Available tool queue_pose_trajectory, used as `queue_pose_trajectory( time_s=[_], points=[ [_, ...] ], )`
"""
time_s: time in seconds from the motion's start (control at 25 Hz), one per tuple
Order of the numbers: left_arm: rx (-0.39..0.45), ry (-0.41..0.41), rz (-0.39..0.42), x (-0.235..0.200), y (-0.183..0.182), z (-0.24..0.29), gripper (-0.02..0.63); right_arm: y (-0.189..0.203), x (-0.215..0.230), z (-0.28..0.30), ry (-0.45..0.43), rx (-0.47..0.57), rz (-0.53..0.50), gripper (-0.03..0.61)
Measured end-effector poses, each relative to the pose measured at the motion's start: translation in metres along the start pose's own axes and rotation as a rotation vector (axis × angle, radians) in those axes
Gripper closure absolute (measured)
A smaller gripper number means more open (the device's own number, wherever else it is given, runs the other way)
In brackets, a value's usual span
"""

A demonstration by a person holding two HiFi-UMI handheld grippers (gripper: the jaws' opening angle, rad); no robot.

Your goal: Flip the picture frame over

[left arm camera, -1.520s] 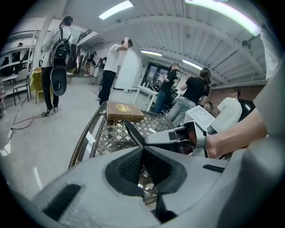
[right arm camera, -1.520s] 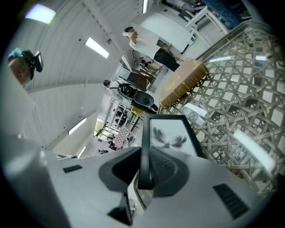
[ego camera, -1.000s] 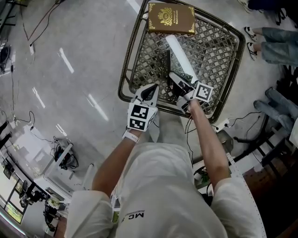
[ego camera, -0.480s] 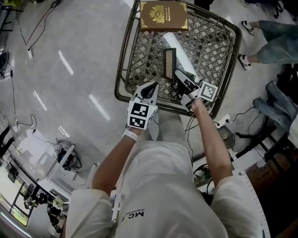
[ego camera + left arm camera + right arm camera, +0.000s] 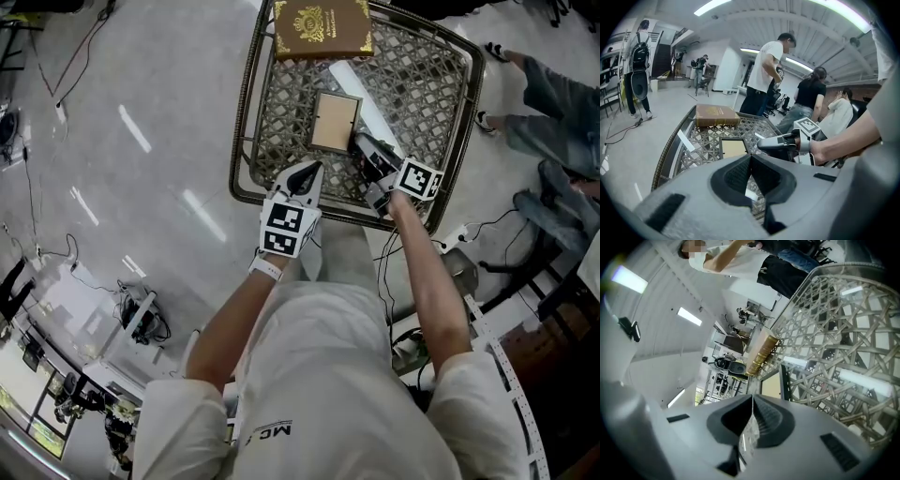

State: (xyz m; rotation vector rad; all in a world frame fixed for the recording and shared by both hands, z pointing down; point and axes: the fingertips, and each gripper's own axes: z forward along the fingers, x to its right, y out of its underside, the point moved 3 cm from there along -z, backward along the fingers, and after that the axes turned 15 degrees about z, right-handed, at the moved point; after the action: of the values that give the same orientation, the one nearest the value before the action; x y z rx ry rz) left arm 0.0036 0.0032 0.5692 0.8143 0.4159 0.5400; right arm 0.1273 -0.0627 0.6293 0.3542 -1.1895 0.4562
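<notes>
The picture frame (image 5: pixel 335 122) lies flat on the lattice table (image 5: pixel 242 103), a beige panel inside its dark border facing up; it also shows as picture frame (image 5: pixel 733 147) and picture frame (image 5: pixel 771 384). My right gripper (image 5: pixel 359 142) sits just right of the frame's near corner, apart from it. Its jaws are closing and meet with nothing between them, as the right gripper (image 5: pixel 752 397) shows. My left gripper (image 5: pixel 309 171) hovers at the table's near rim, short of the frame. The left gripper (image 5: pixel 751 157) is shut and empty.
A brown book (image 5: pixel 321 28) with gold print lies at the table's far edge. A long white strip (image 5: pixel 361 94) lies beside the frame on the right. A person's legs (image 5: pixel 553 84) stand to the right of the table. Cables and a power strip (image 5: pixel 450 248) lie on the floor.
The frame stood on edge by the right gripper half a second ago; now it lies flat with the beige side up. The right gripper has drawn back slightly and shut.
</notes>
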Motion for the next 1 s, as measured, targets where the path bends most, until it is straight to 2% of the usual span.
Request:
queue_pose_trajectory(
  time_s=[0.36,0.84,1.0],
  points=[
    [0.013,-0.005,0.004,-0.003,-0.004,-0.004,0.591,0.001,-0.005,-0.004,0.045,0.001,-0.074,0.557],
    [0.057,-0.009,0.032,-0.008,-0.031,-0.028,0.591,0.015,-0.044,-0.024,0.171,0.009,-0.339,0.555],
    [0.063,0.012,0.011,-0.008,-0.04,-0.038,0.591,0.018,-0.059,-0.033,0.218,0.006,-0.446,0.557]
  ],
)
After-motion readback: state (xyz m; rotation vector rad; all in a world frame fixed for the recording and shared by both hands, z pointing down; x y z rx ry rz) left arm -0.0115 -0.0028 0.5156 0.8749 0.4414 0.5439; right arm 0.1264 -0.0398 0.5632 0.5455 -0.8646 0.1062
